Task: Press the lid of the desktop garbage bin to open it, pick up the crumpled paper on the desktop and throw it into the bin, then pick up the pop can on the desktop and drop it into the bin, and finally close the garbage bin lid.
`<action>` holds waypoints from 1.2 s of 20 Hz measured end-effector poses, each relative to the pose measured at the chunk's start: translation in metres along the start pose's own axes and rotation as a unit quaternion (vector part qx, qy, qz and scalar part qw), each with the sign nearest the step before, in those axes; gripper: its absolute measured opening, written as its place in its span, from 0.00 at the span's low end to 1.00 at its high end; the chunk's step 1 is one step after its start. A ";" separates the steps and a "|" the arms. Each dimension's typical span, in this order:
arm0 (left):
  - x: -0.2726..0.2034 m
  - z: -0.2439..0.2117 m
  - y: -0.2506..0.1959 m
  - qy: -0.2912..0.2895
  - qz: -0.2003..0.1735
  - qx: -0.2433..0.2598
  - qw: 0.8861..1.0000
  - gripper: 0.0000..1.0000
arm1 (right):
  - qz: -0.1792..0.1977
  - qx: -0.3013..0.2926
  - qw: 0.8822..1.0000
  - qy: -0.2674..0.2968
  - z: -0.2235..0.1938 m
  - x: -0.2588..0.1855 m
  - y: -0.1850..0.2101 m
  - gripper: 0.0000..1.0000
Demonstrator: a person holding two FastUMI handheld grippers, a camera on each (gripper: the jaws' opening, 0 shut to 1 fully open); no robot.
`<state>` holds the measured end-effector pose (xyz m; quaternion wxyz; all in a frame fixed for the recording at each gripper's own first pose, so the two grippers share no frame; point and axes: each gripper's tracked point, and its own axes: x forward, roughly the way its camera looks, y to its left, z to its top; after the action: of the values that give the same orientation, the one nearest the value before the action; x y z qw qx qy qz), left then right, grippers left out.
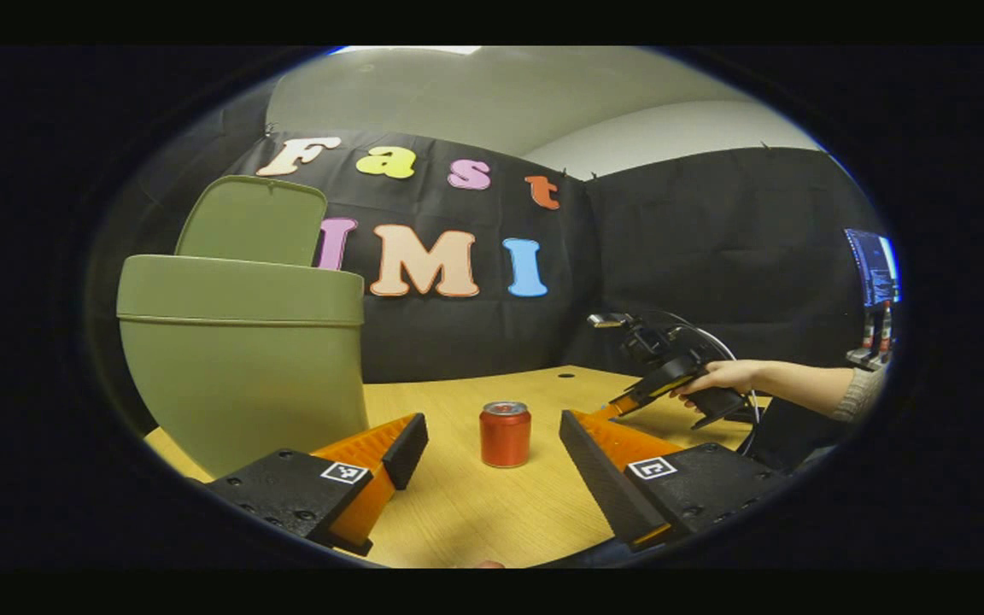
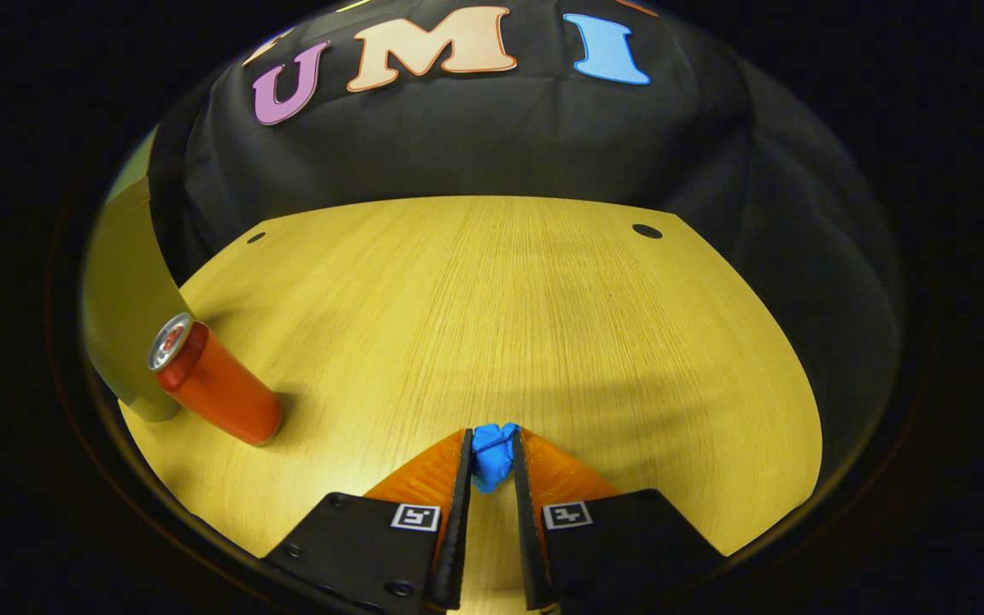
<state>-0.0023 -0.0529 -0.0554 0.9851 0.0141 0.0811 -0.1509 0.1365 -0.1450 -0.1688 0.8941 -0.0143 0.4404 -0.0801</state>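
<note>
left gripper view, far left: green garbage bin [image 1: 240, 359] standing near the left edge of the bench [image 1: 492, 512], lid [image 1: 253, 220] raised upright behind the rim, mouth open. just right of the bin's base: left gripper [image 1: 492, 448] low over the near edge of the bench, jaws spread wide, holding nothing. seen between its two fingers, farther off and untouched: red pop can [image 1: 505, 434], upright on the wood, near the bin but apart from it. farther right, toward the right edge of the bench: right gripper [image 1: 616, 408] angled down at the surface, gripped by a hand [image 1: 727, 376] with a sleeve [image 1: 859, 395] behind it; jaw state not readable from here.

right gripper view, far left: curved green wall of the garbage bin [image 2: 120, 290] at the left edge of the bench [image 2: 492, 307]. pop can [image 2: 214, 380] just in front of the bin, whether touching cannot be told. bottom centre, by the near edge: right gripper [image 2: 492, 457] closed down to a narrow gap, both fingers pressed on the blue crumpled paper [image 2: 492, 457], pinched at the fingertips. paper low over the wood; contact with the surface cannot be told.
</note>
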 end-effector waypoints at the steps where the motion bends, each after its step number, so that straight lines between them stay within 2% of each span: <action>1: 0.000 -0.001 -0.001 0.001 -0.001 -0.003 1.000 0.94 | 0.006 0.002 1.000 -0.007 0.005 -0.007 0.004 0.29; 7: 0.001 -0.014 0.001 0.025 0.009 -0.023 0.999 0.94 | 0.041 -0.022 0.995 -0.084 0.068 -0.074 0.044 0.29; 11: -0.001 -0.015 0.002 0.032 0.015 -0.024 0.999 0.94 | 0.073 -0.077 0.984 -0.140 0.110 -0.127 0.108 0.29; 14: -0.002 -0.015 -0.002 0.036 0.010 -0.024 0.999 0.94 | 0.107 -0.127 0.968 -0.191 0.140 -0.177 0.172 0.29; 17: -0.004 -0.015 -0.007 0.038 0.005 -0.027 0.999 0.94 | 0.147 -0.166 0.953 -0.208 0.161 -0.212 0.242 0.29; 19: -0.007 -0.016 -0.012 0.041 0.001 -0.026 0.999 0.94 | 0.168 -0.188 0.941 -0.226 0.179 -0.228 0.285 0.29; 20: -0.008 -0.014 -0.012 0.041 0.001 -0.025 0.999 0.99 | 0.181 -0.194 0.936 -0.233 0.185 -0.233 0.306 0.29; 21: -0.009 -0.012 -0.013 0.039 0.002 -0.024 0.999 0.94 | 0.194 -0.199 0.930 -0.240 0.190 -0.239 0.325 0.29; 24: -0.011 -0.008 -0.010 0.035 0.007 -0.015 0.999 0.94 | 0.229 -0.217 0.917 -0.245 0.190 -0.244 0.372 0.29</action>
<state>-0.0169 -0.0586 -0.0620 0.9827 0.0050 0.1179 -0.1424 0.1893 0.2512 0.1032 0.9426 -0.1262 0.2058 0.2306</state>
